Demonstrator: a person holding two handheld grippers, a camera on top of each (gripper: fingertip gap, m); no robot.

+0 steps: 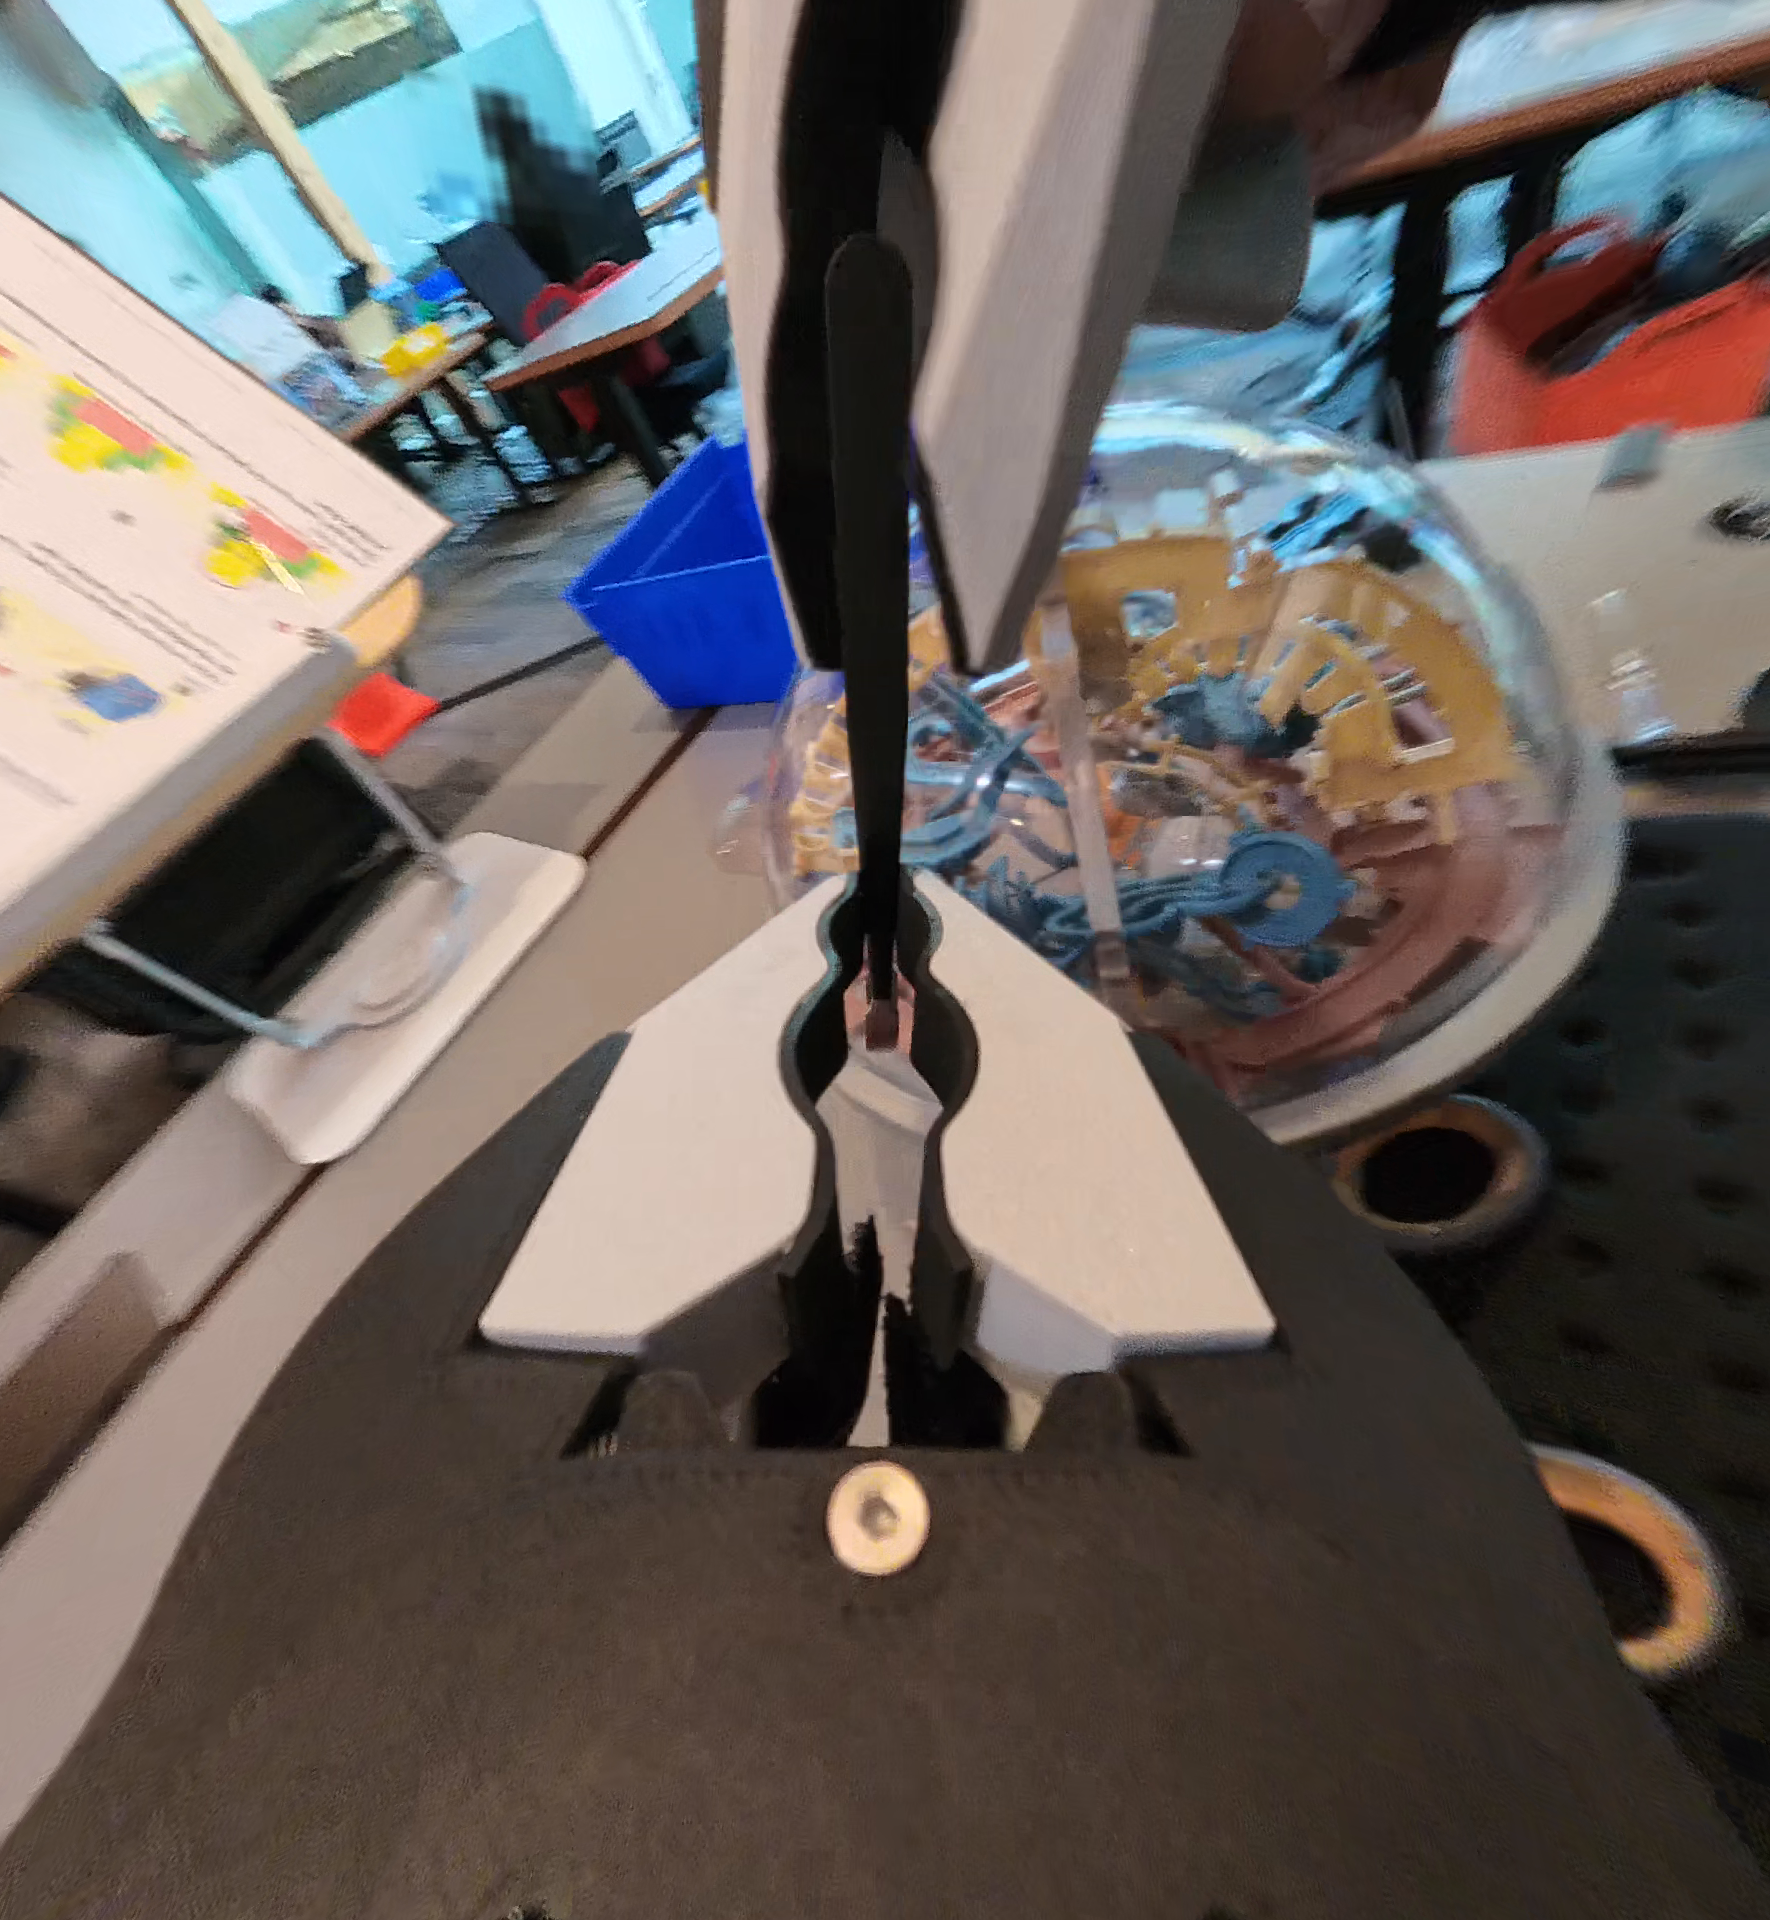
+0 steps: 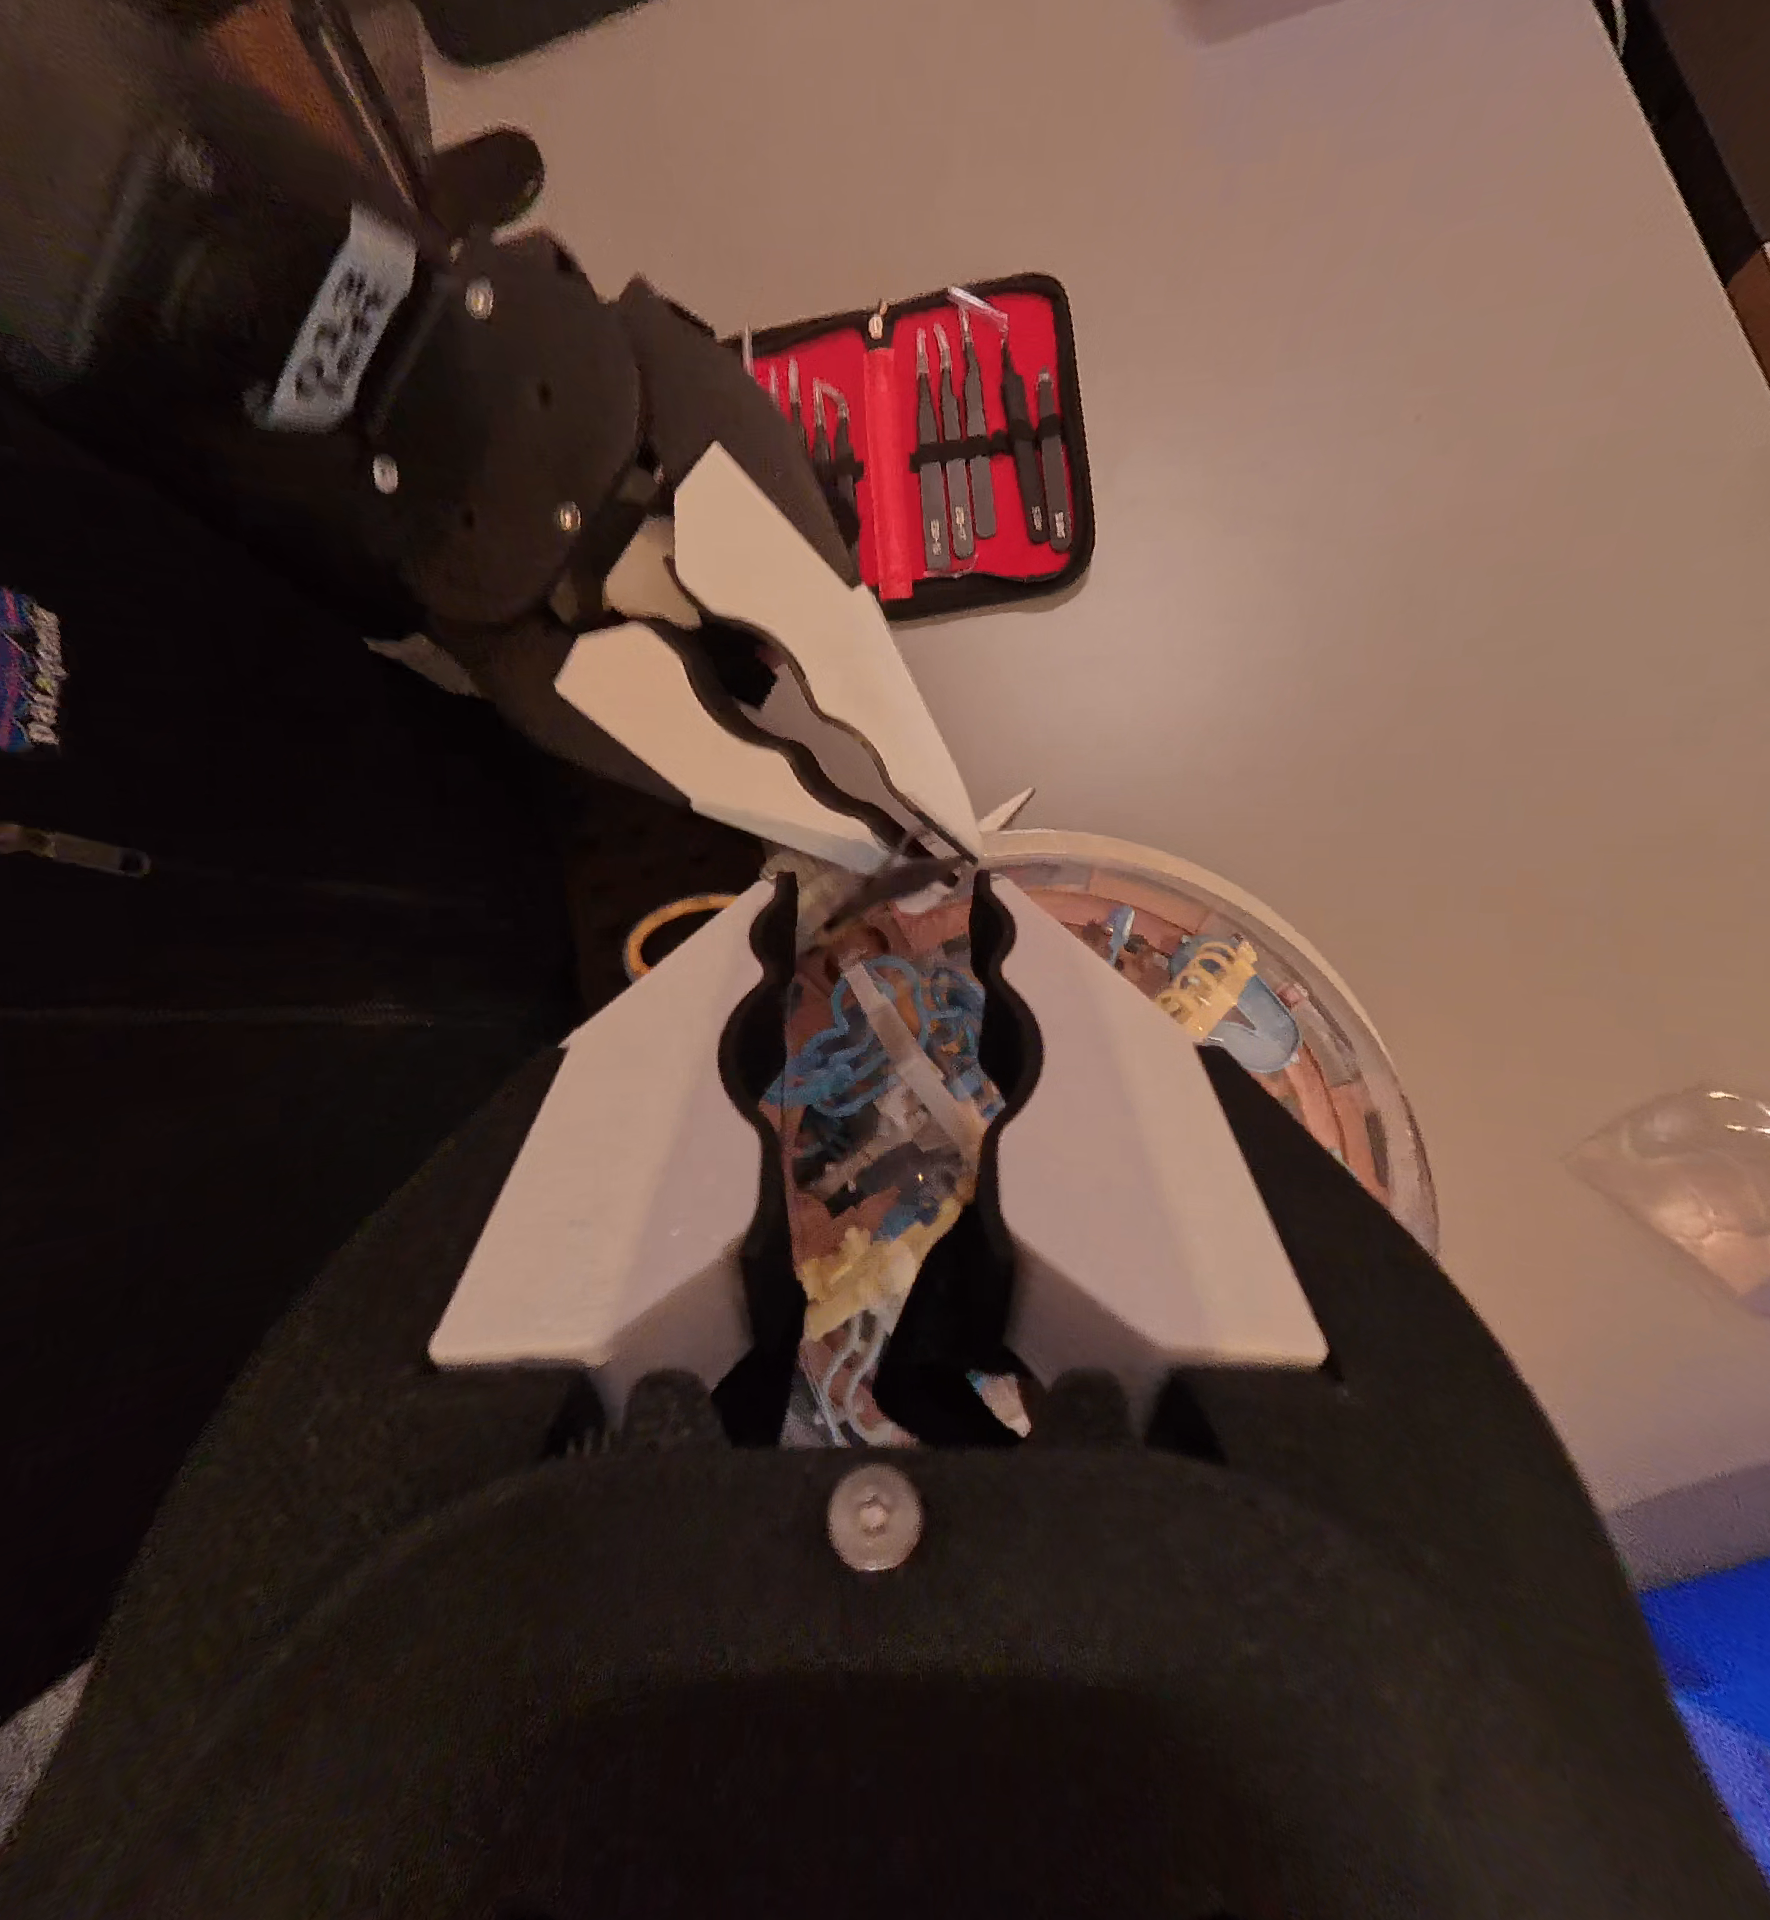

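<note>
Left gripper [image 1: 876,997]: pinching the tweezers [image 1: 868,582] tip beside the globe [image 1: 1380,748].
Right gripper [image 2: 886,883]: spread above the globe.
Tweezers: thin, stiff, slippery; grip mid-shaft.

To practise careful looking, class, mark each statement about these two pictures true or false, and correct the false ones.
1. A clear ball with blue and yellow pieces inside sits on the table. True: the ball rests on the table.
2. The tool case is blue. False: the case is red inside with a black edge.
3. The case is zipped shut. False: it lies open, with black tools strapped inside.
4. The left gripper's fingertips are shut on the tip of black tweezers. True: the left gripper pinches the tweezers.
5. The bin beyond the table is green. False: the bin is blue.
</note>
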